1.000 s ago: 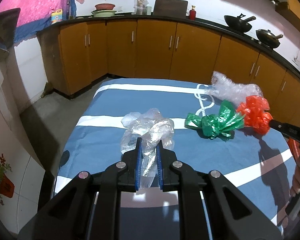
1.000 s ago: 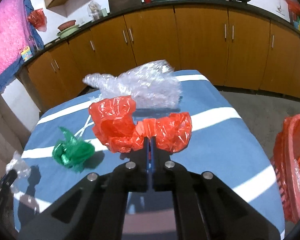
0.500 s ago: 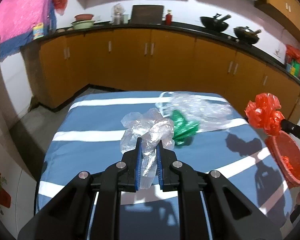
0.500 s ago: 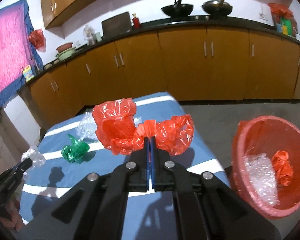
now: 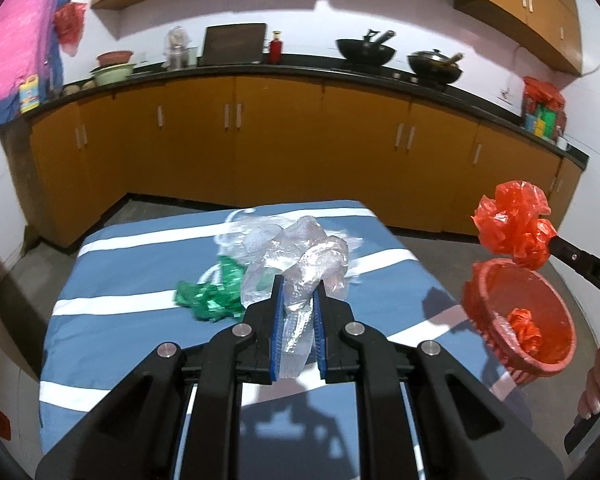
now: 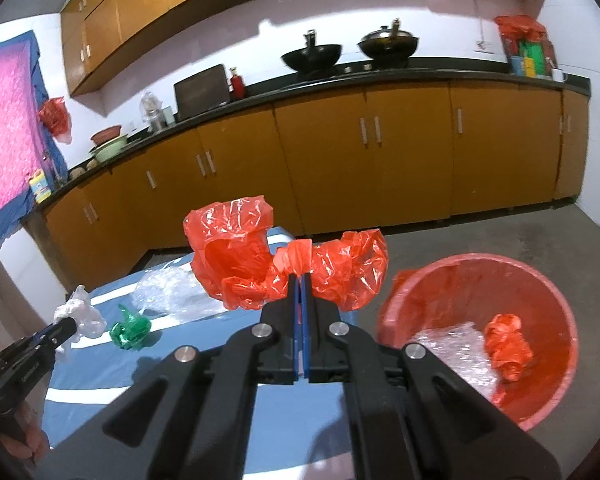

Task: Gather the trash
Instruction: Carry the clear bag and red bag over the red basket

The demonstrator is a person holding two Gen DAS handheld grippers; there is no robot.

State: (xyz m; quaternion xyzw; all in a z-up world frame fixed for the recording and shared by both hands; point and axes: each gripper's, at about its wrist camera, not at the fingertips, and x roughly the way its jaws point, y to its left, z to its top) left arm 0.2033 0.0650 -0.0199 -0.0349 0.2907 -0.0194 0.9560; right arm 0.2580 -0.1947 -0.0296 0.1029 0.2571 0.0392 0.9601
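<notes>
My left gripper (image 5: 297, 286) is shut on a crumpled clear plastic bag (image 5: 304, 256) and holds it above the blue striped table (image 5: 140, 272). My right gripper (image 6: 301, 276) is shut on a crumpled red plastic bag (image 6: 240, 256), raised near the red trash basket (image 6: 540, 280). The red bag also shows in the left wrist view (image 5: 514, 226), above the basket (image 5: 496, 276). A red bag (image 6: 508, 344) and clear plastic lie in the basket. A green bag (image 5: 208, 296) and clear bubble wrap (image 5: 248, 232) lie on the table.
The basket stands on the floor at the table's right side. Orange kitchen cabinets (image 5: 280, 140) run along the back wall, with woks (image 5: 366, 50) on the counter. Grey floor (image 6: 500, 232) lies between table and cabinets.
Both grippers rose and swung right with their bags. The right gripper moved from over the table to beside the red basket, which now fills the lower right.
</notes>
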